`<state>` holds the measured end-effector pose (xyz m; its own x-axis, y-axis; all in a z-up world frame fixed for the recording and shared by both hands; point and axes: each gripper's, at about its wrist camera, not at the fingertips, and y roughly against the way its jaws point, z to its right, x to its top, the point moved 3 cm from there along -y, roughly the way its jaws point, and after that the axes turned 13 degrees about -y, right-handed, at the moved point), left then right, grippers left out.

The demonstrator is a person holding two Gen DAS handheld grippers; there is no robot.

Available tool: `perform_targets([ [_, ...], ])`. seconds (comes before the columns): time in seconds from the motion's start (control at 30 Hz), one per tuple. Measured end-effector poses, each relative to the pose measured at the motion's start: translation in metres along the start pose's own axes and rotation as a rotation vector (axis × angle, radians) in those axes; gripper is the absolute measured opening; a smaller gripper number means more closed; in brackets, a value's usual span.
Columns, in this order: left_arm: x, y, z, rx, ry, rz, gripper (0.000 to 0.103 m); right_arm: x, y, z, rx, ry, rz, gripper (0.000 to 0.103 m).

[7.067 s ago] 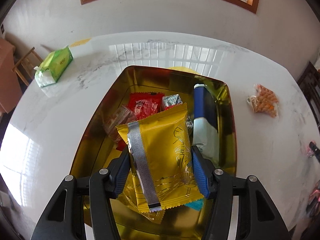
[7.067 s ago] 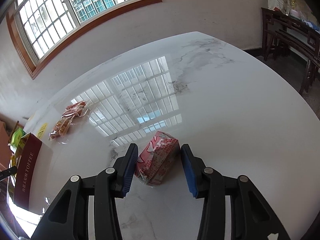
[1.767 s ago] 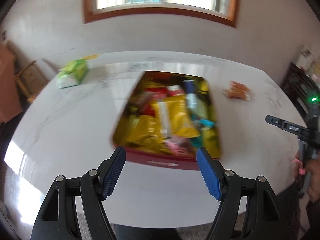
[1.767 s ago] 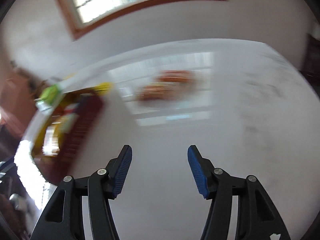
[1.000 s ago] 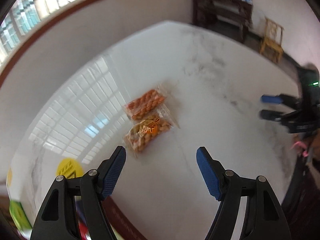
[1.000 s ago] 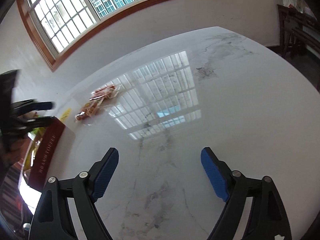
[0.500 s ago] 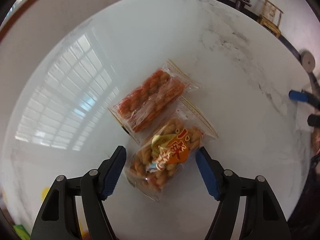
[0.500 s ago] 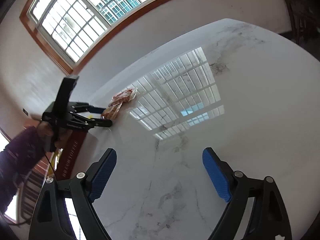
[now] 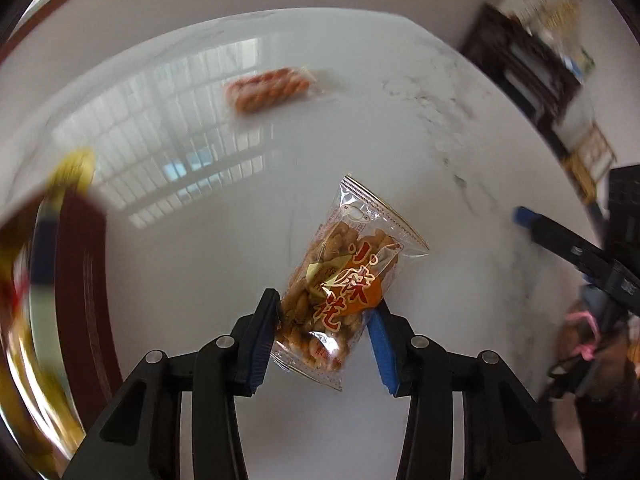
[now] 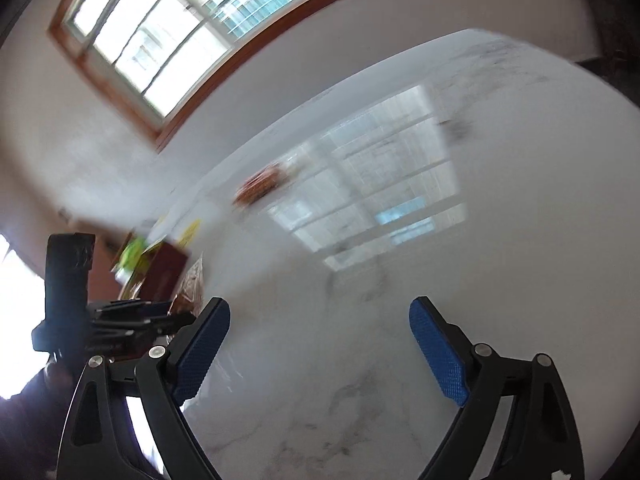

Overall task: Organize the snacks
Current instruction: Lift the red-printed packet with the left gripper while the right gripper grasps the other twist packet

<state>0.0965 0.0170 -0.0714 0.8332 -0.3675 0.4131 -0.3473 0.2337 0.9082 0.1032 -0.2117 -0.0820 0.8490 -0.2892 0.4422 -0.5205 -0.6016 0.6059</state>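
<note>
Left claw (image 9: pixel 322 338) grips the snack bag (image 9: pixel 344 280), long axis tilted up-right; twists (image 9: pixel 268 90) near the bench's (image 9: pixel 400 120) far edge; right claw (image 10: pixel 318 350) gapes empty.

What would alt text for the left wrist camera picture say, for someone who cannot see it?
The left claw grips a clear packet of fried twist snacks above a white marble table. A second orange snack packet lies farther back on the table, a blurred red and gold box sits at the left edge, and the other claw pokes in from the right.
</note>
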Motion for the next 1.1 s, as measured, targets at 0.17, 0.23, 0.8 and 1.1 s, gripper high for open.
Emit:
perform_targets([
  [0.17, -0.023, 0.027, 0.010, -0.016, 0.063, 0.074, 0.045, 0.022, -0.029, -0.048, -0.023, 0.386, -0.097, 0.083],
  [0.23, -0.029, 0.035, 0.009, -0.021, 0.088, 0.086, 0.045, 0.032, -0.040, -0.072, -0.022, 0.556, -0.110, 0.083],
  [0.8, -0.037, 0.039, 0.013, -0.071, 0.081, 0.106, 0.045, 0.080, -0.221, -0.171, -0.154, 1.259, -0.508, 0.072],
  [1.1, -0.038, 0.036, 0.009, -0.098, 0.129, 0.088, 0.045, 0.095, -0.252, -0.161, -0.139, 1.087, -0.697, 0.071],
])
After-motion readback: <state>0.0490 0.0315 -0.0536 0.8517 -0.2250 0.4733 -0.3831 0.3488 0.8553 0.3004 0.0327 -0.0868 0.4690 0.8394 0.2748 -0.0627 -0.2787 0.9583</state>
